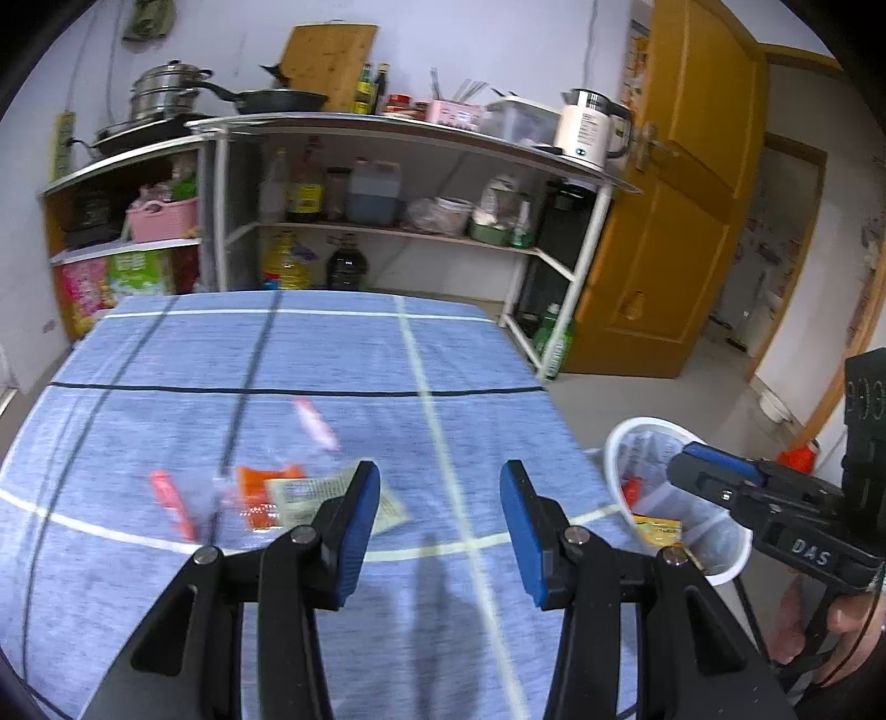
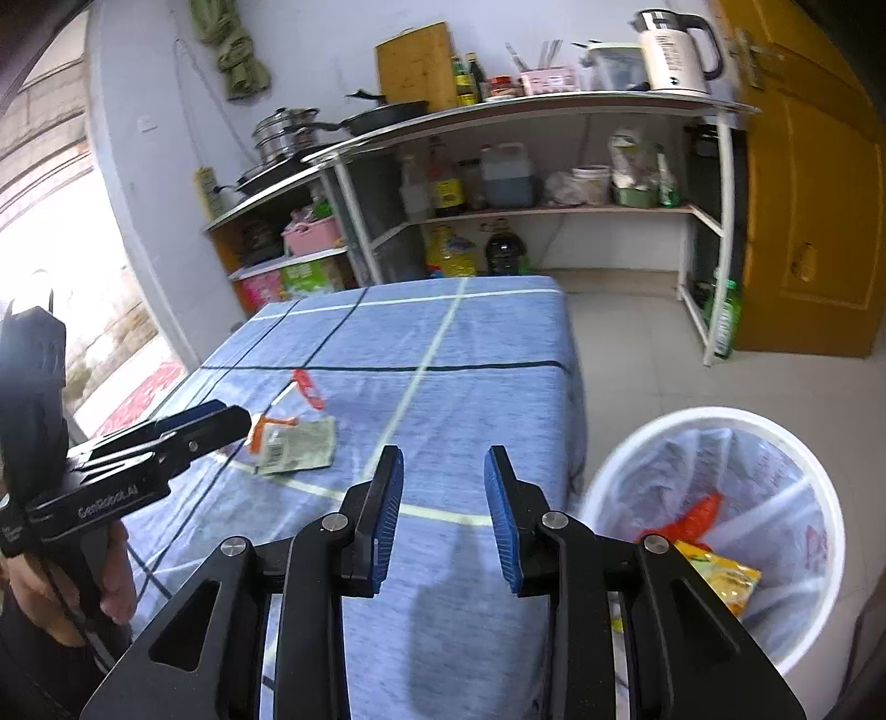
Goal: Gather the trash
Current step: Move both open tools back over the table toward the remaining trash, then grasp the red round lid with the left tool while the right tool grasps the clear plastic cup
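Wrappers (image 2: 296, 446) lie on the blue-clothed bench (image 2: 470, 354) — more in the white bin (image 2: 714, 526) beside it; left tongs (image 1: 440, 518) and right tongs (image 2: 443, 512) both agape, empty.

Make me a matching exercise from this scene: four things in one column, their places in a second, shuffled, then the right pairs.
Things:
1. yellow packet
2. green-and-white wrapper
3. white kettle
4. pink basket

Places:
A. on the top of the metal shelf unit, at its door end
B. inside the white bin
C. flat on the blue tablecloth
D. on a lower shelf, under the steel pots

Pairs: 1-B, 2-C, 3-A, 4-D
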`<state>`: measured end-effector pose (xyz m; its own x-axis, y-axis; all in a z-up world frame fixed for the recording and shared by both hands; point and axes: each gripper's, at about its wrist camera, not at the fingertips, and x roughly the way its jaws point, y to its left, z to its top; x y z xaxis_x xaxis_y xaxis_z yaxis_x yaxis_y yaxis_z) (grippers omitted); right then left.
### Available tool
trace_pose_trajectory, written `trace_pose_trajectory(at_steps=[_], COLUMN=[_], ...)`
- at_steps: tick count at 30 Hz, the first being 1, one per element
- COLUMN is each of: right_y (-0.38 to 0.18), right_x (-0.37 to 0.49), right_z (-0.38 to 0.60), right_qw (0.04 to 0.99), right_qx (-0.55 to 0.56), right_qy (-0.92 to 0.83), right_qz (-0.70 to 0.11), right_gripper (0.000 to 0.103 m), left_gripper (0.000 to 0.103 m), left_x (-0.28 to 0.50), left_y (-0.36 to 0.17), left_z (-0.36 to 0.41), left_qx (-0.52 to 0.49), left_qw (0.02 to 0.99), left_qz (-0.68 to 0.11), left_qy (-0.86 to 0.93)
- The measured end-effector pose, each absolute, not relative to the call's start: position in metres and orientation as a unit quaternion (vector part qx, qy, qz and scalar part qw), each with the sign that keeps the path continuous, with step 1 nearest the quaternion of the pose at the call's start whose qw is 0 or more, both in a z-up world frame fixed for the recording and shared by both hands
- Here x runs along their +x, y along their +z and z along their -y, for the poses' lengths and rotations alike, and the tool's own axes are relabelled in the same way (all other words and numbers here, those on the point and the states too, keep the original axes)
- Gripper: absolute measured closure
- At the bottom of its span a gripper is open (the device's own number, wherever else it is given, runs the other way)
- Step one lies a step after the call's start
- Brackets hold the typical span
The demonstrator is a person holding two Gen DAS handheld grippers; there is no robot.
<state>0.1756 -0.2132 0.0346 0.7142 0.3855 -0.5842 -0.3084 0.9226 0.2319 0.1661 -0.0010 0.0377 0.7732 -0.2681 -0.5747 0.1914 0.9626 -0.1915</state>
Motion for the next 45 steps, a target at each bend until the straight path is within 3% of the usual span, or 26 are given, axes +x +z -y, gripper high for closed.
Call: trace_pose_trajectory(at_steps=[13, 27, 35, 38, 45], right_y=[0.036, 0.017, 0.013, 0.011, 0.004], right_x=[0.204, 0.245, 0.256, 0.259, 0.269], right_z=[0.14, 0.083, 0.074, 0.07, 0.052], right_qw=[0.905, 0.881, 0.878, 0.877, 0.871], right_qx=[-0.006, -0.047, -0.05, -0.05, -0.063], right_qy=[0.252, 0.29, 0.292, 0.295, 0.305], right_qz=[-0.343, -0.37, -0.376, -0.376, -0.38], right_gripper=[0.064, 0.063, 0.063, 0.063, 0.063], left_gripper=[0.046, 0.042, 0.043, 0.053, 0.054], left_x=[0.173, 0.203, 0.215, 0.213, 0.203], left_y=[0.016, -0.026, -0.038, -0.038, -0.032], left_z=[-0.091, -0.124, -0.118, -0.115, -0.121], left_qx=[-0.095, -0.151, -0.156, -0.145, -0.154], left_qw=[0.943, 0.912, 0.902, 0.905, 0.909], left_qz=[-0.317, -0.381, -0.403, -0.4, -0.388], left_qy=[-0.024, -0.007, -0.011, -0.013, 0.0])
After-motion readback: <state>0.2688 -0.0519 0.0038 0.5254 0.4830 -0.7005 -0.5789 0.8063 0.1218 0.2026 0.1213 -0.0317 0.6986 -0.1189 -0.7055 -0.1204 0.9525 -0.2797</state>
